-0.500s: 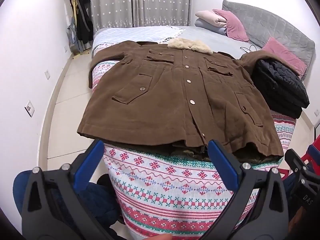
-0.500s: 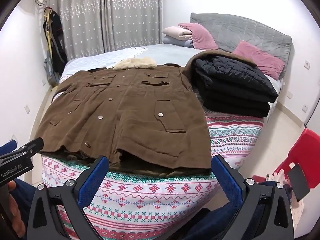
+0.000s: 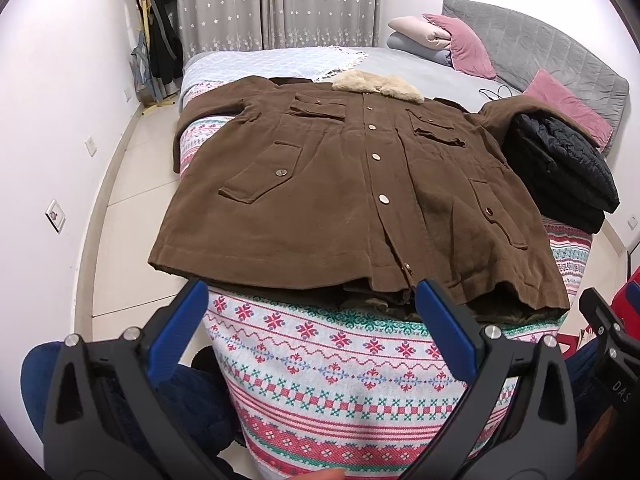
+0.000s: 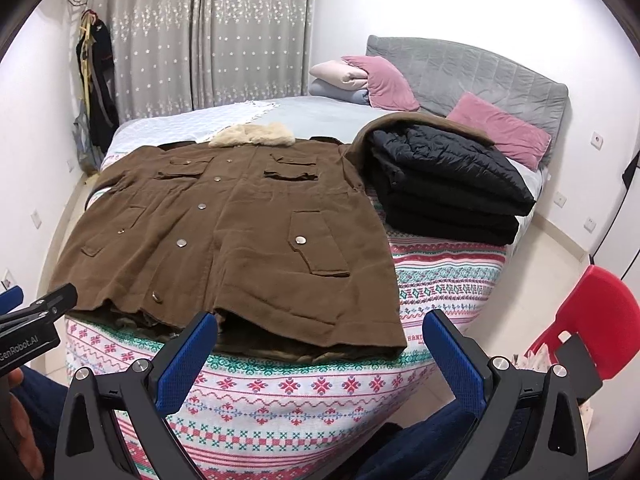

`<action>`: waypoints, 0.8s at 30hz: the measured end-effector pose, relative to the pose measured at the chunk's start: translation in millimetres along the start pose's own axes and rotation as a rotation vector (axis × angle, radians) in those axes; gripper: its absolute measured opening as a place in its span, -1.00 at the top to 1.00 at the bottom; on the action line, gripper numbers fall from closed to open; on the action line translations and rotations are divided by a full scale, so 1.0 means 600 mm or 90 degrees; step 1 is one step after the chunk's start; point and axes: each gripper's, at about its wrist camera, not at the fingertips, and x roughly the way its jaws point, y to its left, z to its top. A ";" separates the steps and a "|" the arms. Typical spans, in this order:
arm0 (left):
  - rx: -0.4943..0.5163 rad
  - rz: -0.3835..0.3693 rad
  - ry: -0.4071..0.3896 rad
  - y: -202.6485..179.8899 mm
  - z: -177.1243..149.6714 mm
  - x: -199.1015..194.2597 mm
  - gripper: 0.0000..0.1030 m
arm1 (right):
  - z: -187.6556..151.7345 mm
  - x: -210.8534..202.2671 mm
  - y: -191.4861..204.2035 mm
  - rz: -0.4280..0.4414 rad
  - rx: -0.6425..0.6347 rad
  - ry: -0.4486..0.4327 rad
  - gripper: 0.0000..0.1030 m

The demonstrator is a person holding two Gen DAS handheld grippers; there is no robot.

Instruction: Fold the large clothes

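A large brown coat with metal buttons and a cream fur collar lies flat, front up, on the bed, hem toward me. Its right sleeve runs under a folded black quilted jacket. My left gripper hangs open just short of the hem's middle, over the patterned blanket. My right gripper is open too, just before the hem's right corner. Neither touches the coat. The left gripper's body shows at the left edge of the right wrist view.
The bed has a grey headboard, pink pillows and folded bedding at the far end. A red plastic chair stands right of the bed. Dark clothes hang on a rack by the curtain. The person's blue-clad legs are below the grippers.
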 end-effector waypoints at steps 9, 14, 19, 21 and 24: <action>0.012 0.006 0.024 0.002 0.000 0.013 -1.00 | -0.002 0.011 0.002 0.012 0.020 0.022 -1.00; 0.009 0.003 -0.013 0.003 -0.001 0.014 -1.00 | -0.002 0.013 0.002 0.014 0.022 0.026 -1.00; 0.009 0.013 -0.008 0.012 -0.001 0.019 -1.00 | -0.005 0.023 -0.006 0.019 0.034 0.032 -1.00; 0.014 0.023 -0.019 0.015 0.000 0.017 -1.00 | -0.008 0.025 -0.009 0.021 0.038 0.032 -1.00; 0.018 0.025 -0.028 0.015 -0.001 0.015 -1.00 | -0.008 0.027 -0.005 0.019 0.033 0.037 -1.00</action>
